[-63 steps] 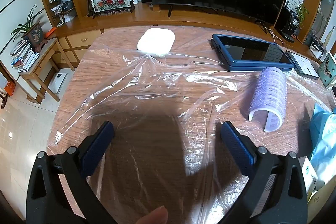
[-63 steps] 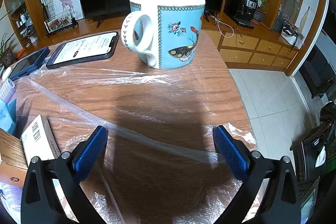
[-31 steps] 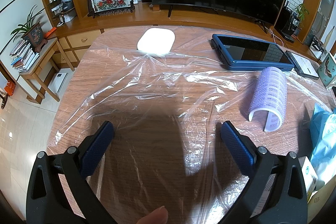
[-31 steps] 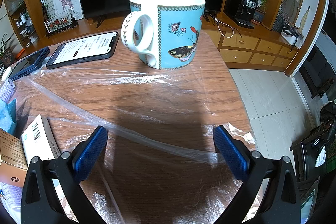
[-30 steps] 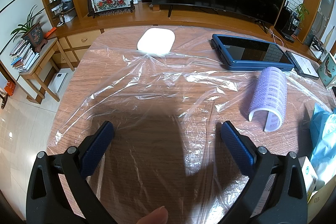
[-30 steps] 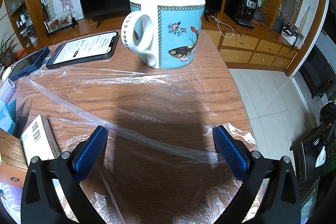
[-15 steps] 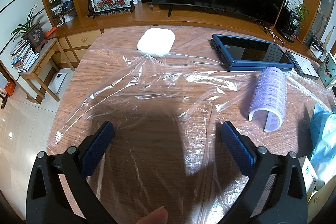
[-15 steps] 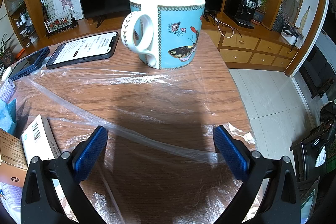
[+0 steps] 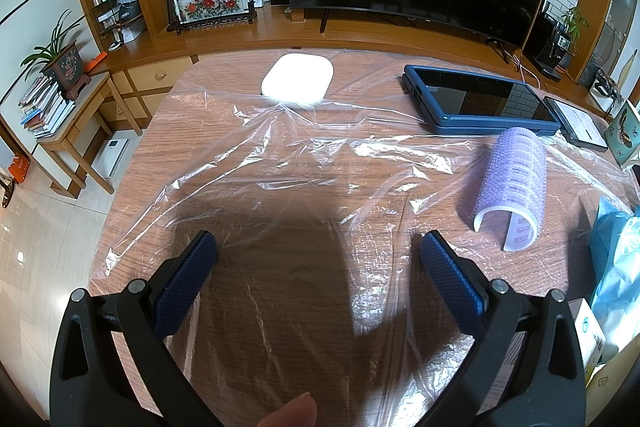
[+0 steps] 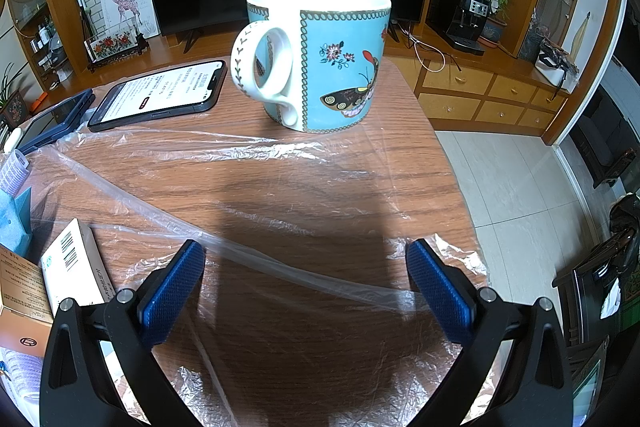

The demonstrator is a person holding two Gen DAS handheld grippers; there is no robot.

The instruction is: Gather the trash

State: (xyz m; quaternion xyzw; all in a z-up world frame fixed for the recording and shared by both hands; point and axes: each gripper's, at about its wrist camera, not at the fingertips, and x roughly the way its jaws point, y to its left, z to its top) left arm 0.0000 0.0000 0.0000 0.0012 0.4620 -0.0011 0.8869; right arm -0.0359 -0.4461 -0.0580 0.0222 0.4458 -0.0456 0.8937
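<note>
A large clear plastic sheet (image 9: 288, 171) lies crumpled over the wooden table (image 9: 152, 163); it also shows in the right wrist view (image 10: 256, 155). A curled lilac bubble-wrap sheet (image 9: 514, 179) lies on it at right. A blue plastic bag (image 9: 616, 259) and small cardboard boxes (image 10: 76, 267) lie between the grippers. My left gripper (image 9: 316, 247) is open and empty above the plastic. My right gripper (image 10: 306, 255) is open and empty, just above the plastic, in front of a blue butterfly mug (image 10: 320, 59).
A white case (image 9: 298, 83), a blue-cased tablet (image 9: 476, 99) and a phone (image 10: 160, 95) lie at the table's far side. The table's right edge (image 10: 452, 171) drops to tiled floor. A TV cabinet (image 9: 360, 35) stands behind.
</note>
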